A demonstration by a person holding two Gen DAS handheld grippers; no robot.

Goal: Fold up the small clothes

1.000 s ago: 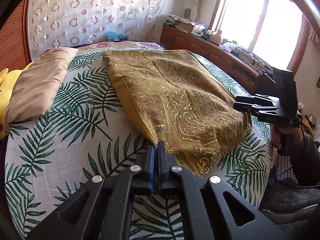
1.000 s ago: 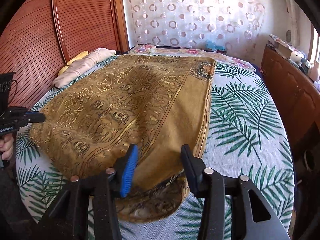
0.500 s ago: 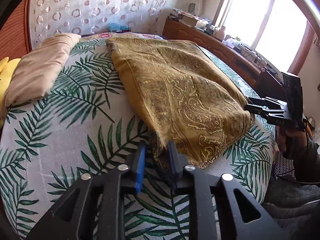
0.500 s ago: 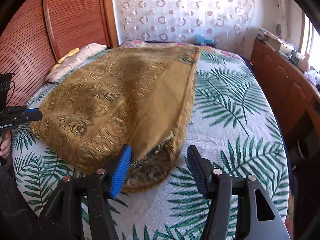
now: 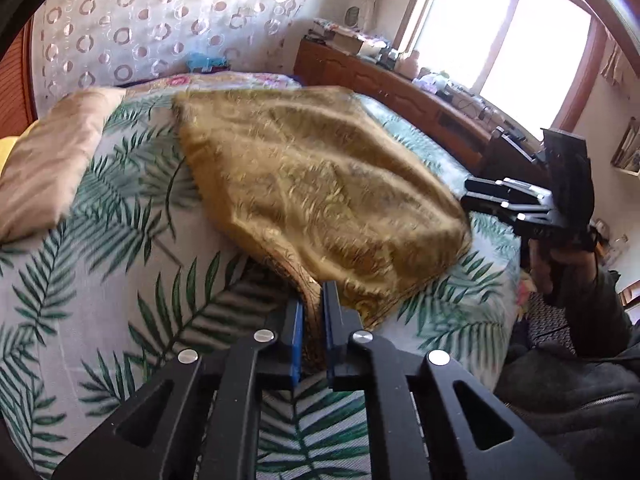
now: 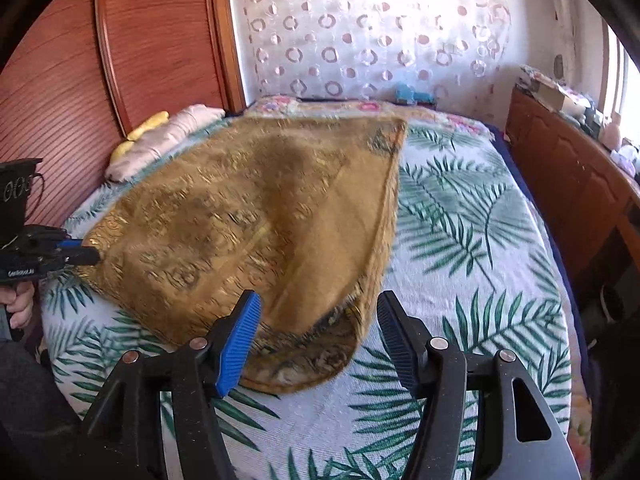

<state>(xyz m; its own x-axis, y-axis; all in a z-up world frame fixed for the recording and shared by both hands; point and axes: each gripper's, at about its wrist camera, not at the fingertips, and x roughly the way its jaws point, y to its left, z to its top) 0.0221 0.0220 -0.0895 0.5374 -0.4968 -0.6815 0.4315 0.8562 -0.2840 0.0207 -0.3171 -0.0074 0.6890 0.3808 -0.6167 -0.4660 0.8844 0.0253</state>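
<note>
A mustard-gold paisley cloth [image 5: 320, 184] lies folded on the palm-leaf bedspread [image 5: 100, 280]. The jaws of my left gripper [image 5: 313, 294] are closing, and the cloth's near corner stands pinched between the blue pads. In the right wrist view the same cloth [image 6: 248, 216] is blurred and bulges up in the middle, with the left gripper [image 6: 84, 254] at its left corner. My right gripper [image 6: 318, 300] is open, its fingers wide apart above the cloth's rounded near corner without touching it. From the left wrist view, the right gripper [image 5: 468, 196] hovers at the cloth's right edge.
A beige pillow [image 5: 48, 168] lies at the head of the bed by the ribbed wooden headboard [image 6: 140, 40]. A cluttered wooden sideboard [image 5: 400, 92] runs along the bed under the window. A person's hand and dark sleeve [image 5: 568, 264] hold the right gripper at the bedside.
My left gripper opened briefly, then closed on the cloth's corner. The right gripper spread wider and drew back from the cloth. The cloth now billows and blurs.
</note>
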